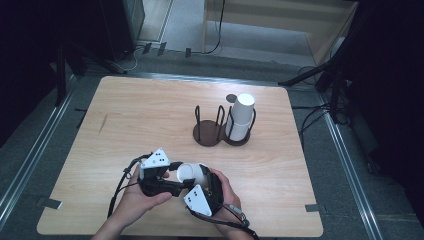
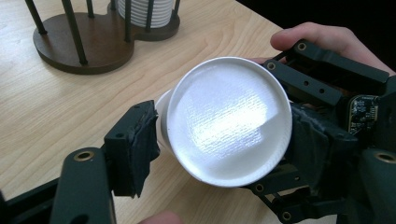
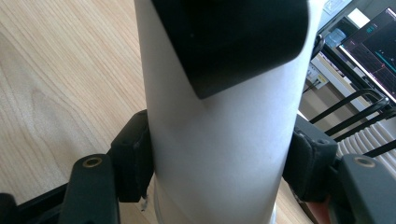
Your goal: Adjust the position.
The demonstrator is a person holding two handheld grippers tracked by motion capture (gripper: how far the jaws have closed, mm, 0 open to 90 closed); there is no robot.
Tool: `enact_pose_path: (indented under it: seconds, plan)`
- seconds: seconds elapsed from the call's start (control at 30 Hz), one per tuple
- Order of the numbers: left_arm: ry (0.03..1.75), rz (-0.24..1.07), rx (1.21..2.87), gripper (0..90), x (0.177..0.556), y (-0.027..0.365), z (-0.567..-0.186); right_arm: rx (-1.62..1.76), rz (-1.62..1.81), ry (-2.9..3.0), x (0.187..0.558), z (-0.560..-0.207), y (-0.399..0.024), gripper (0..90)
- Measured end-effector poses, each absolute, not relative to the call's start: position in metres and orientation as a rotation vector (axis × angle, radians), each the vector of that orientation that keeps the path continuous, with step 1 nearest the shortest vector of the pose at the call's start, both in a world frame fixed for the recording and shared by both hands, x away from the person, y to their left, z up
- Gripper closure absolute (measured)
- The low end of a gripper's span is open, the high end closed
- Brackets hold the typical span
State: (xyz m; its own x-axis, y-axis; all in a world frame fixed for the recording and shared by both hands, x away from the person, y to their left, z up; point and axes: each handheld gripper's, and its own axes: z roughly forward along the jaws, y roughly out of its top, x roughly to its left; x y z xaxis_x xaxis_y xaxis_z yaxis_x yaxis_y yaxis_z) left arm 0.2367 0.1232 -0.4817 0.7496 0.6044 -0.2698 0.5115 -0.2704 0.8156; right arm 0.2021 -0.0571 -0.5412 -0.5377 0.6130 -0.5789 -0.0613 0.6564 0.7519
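White cup stack [image 1: 192,175] held sideways low over surface [image 1: 125,130], near front edge. Right claw [image 3: 219,163] pinching stack body. Left claw [image 2: 219,149] pinching end cup, probably. Pull straight along axis, no twist; holder [image 1: 222,131] well apart.

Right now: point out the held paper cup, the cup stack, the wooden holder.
paper cup [image 2: 229,121], left gripper view, its flat bottom
cup stack [image 1: 241,116], high view, side wall
wooden holder [image 1: 207,136], high view, bare left base
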Motion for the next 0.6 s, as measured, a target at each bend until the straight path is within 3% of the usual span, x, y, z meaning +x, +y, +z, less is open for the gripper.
enact_pose_path:
  seconds: [0.6]
  plan:
    - [0.868,0.145,1.880,34.9,0.2392,0.1305,-0.4869,0.443,0.901,1.952,0.2023,-0.5438,-0.0555,26.3]
